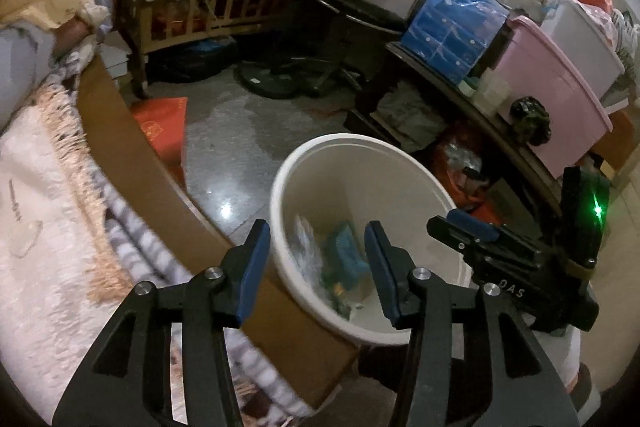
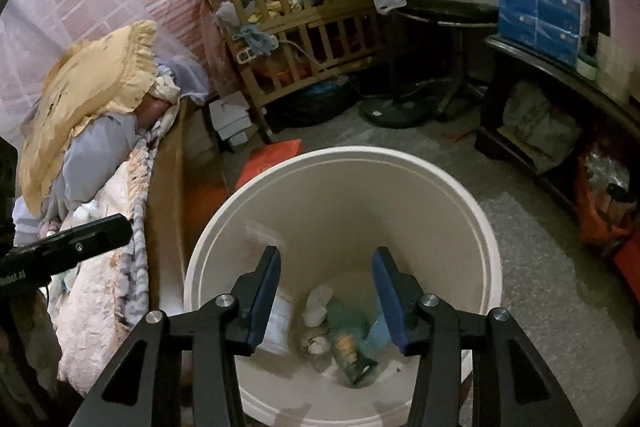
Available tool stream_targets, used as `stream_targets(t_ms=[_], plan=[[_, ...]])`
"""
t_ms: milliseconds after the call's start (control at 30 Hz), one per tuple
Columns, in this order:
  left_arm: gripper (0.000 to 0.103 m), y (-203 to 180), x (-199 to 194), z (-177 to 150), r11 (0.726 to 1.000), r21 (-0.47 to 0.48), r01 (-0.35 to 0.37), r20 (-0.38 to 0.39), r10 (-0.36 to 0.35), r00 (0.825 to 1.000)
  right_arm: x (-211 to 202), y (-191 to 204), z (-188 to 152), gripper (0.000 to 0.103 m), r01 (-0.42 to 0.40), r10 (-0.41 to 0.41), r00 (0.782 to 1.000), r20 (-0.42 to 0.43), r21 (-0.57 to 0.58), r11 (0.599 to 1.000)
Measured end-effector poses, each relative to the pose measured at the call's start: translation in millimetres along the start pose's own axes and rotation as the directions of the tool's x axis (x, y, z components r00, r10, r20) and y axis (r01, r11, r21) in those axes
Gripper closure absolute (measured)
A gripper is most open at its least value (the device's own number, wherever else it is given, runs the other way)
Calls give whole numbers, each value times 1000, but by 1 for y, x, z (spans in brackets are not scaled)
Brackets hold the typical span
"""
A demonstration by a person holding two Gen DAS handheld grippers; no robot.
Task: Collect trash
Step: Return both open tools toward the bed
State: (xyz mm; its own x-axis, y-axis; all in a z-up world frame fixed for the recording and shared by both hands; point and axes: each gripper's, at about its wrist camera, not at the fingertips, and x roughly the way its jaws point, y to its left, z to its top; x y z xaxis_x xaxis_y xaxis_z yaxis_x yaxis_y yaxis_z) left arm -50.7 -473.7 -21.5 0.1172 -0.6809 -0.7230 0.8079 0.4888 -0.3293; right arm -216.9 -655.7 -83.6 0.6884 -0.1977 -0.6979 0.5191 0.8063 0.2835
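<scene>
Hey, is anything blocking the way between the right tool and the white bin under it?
Nothing visible does. The right tool hangs open and empty over the mouth of the white bin, which has no lid. Only the trash already at the bottom lies below it.

White bucket point(image 2: 400, 187) mouth wide open, clear drop between rim walls. Bed edge point(image 2: 168, 195) hard against it at 9 o'clock. Bare floor point(image 2: 532, 267) free at 3. Crib point(image 2: 304, 39) at 12, shelf point(image 2: 560, 75) at 2.
</scene>
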Motion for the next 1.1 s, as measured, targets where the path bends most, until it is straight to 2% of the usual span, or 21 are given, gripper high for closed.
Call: stream_targets(t_ms=[167,400,533,900,1100], plan=[[56,15,-20,-8,996,7,-84,21,84,996,1,16,-3,58,-28,28,1000,-9,-22,999],[56,45,-54,-26,974,23,-226,59,224,973,4,59,-8,56,-95,93,995,-30,-65,993],[56,64,-74,-38,957,22,-288,74,286,955,7,90,-13,49,-132,128,991,-45,-102,986],[56,132,-129,-70,923,-104,-372,79,380,922,26,193,-33,47,-243,217,967,-131,-232,942],[56,164,-158,-96,903,-157,-401,72,415,907,36,235,-44,44,-294,253,951,-177,-269,917]])
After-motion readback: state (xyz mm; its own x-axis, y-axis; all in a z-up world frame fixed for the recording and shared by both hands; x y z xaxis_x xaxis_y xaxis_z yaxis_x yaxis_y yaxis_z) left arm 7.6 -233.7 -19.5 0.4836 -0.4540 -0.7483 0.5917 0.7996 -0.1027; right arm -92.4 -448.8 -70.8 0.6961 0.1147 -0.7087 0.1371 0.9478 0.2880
